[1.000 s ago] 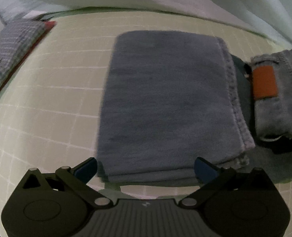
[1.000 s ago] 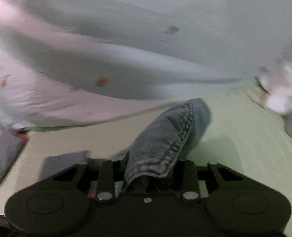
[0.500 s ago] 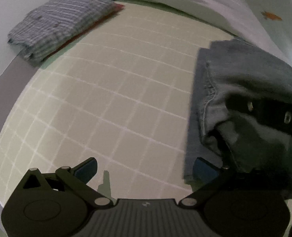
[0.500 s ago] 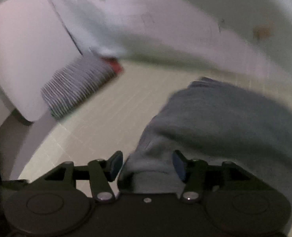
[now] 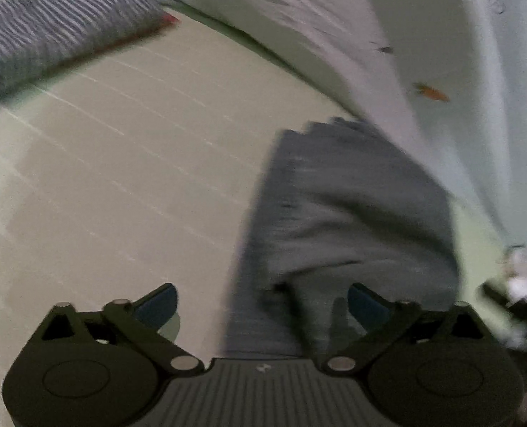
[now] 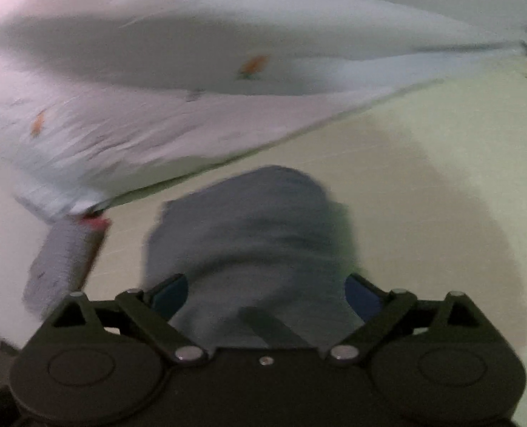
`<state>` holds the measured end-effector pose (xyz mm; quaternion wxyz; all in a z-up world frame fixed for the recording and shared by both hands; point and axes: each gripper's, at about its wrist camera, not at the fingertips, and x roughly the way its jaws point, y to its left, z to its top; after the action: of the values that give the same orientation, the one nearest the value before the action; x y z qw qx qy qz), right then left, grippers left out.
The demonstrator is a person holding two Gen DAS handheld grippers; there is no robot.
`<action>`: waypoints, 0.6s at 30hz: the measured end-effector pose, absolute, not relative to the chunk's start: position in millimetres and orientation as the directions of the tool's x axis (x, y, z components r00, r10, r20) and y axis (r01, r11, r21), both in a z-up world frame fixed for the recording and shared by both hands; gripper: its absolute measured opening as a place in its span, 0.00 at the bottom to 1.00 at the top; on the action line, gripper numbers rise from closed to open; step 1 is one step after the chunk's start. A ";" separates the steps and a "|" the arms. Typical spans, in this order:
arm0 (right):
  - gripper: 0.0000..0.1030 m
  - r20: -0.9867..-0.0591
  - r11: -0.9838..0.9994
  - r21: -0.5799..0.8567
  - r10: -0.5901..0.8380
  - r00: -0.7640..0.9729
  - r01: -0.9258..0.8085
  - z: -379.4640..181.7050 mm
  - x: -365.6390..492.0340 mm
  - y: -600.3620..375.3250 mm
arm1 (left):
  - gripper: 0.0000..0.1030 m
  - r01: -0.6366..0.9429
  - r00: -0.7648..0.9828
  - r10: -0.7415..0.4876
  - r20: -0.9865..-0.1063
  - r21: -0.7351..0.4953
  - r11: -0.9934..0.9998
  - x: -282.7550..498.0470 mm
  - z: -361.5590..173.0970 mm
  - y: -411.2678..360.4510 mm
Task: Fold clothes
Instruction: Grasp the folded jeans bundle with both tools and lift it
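The folded jeans (image 5: 352,220) lie on the pale green gridded mat (image 5: 121,178), and everything else is placed from them. To their left in the left wrist view the mat runs bare and wide up to a folded striped shirt (image 5: 64,25) at its far corner, with a red edge showing under that shirt. Just behind the jeans a loose pale sheet (image 5: 423,35) with small orange prints drapes over the mat's far edge and hems them in. In the right wrist view the mat to the right of the jeans (image 6: 249,235) is open, crossed only by a broad shadow.

The left gripper (image 5: 261,302) points steeply down at the near left edge of the jeans; its jaws are spread wide, one blue pad over bare mat, the other over denim, pressing on nothing. The right gripper (image 6: 265,293) also tilts down, its jaws have just been opening, and the jeans bulge up between the parted pads without being pinched.

The denim is grey-blue, soft and thick, heaped in rounded folds. Both views are motion-blurred.
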<state>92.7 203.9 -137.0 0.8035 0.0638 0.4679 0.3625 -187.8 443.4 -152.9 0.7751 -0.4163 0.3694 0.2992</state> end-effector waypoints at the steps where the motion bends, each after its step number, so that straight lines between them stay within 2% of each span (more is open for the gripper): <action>1: 0.93 -0.720 0.747 0.442 0.625 0.301 -0.496 -141.9 93.9 195.6 | 0.91 -0.754 0.572 0.122 -0.811 -0.462 0.466 -182.9 -154.6 442.6; 3: 0.93 -0.737 0.766 0.448 0.609 0.293 -0.461 -150.5 93.5 185.6 | 0.88 -0.740 0.593 0.080 -0.801 -0.503 0.447 -175.1 -162.3 439.9; 4: 0.94 -0.744 0.771 0.451 0.604 0.288 -0.450 -153.9 92.1 182.8 | 0.80 -0.738 0.597 0.065 -0.800 -0.515 0.435 -171.3 -167.2 438.3; 5: 0.93 -0.750 0.774 0.452 0.599 0.281 -0.444 -157.2 91.9 181.7 | 0.66 -0.736 0.601 0.051 -0.798 -0.527 0.424 -167.6 -172.1 436.7; 6: 0.93 -0.756 0.776 0.451 0.594 0.274 -0.441 -160.5 92.1 181.2 | 0.57 -0.740 0.603 0.041 -0.797 -0.539 0.403 -166.5 -176.2 436.7; 7: 0.93 -0.760 0.777 0.443 0.590 0.272 -0.446 -161.8 91.4 183.0 | 0.35 -0.728 0.623 0.023 -0.782 -0.568 0.384 -167.4 -177.8 436.0; 8: 0.93 -0.764 0.777 0.434 0.586 0.272 -0.455 -162.4 90.3 185.6 | 0.27 -0.723 0.634 0.034 -0.773 -0.576 0.381 -169.9 -174.2 433.7; 10: 0.93 -0.770 0.777 0.416 0.577 0.271 -0.472 -163.6 88.3 190.7 | 0.17 -0.712 0.641 0.080 -0.763 -0.552 0.434 -177.5 -156.8 424.9; 14: 0.93 -0.777 0.768 0.373 0.565 0.277 -0.520 -160.8 79.3 198.2 | 0.16 -0.719 0.631 0.109 -0.768 -0.526 0.454 -202.3 -147.2 415.9; 16: 0.93 -0.791 0.766 0.353 0.551 0.266 -0.536 -164.5 77.6 199.8 | 0.17 -0.776 0.562 0.108 -0.820 -0.477 0.413 -206.0 -170.8 418.8; 18: 0.93 -0.799 0.762 0.344 0.544 0.254 -0.549 -166.8 76.2 201.4 | 0.23 -0.779 0.551 0.094 -0.829 -0.470 0.416 -205.3 -177.7 420.5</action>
<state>76.2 201.4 -166.8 0.7920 -0.0024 0.5037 0.3451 -205.3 420.5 -177.7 0.7532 -0.4562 0.3750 0.2897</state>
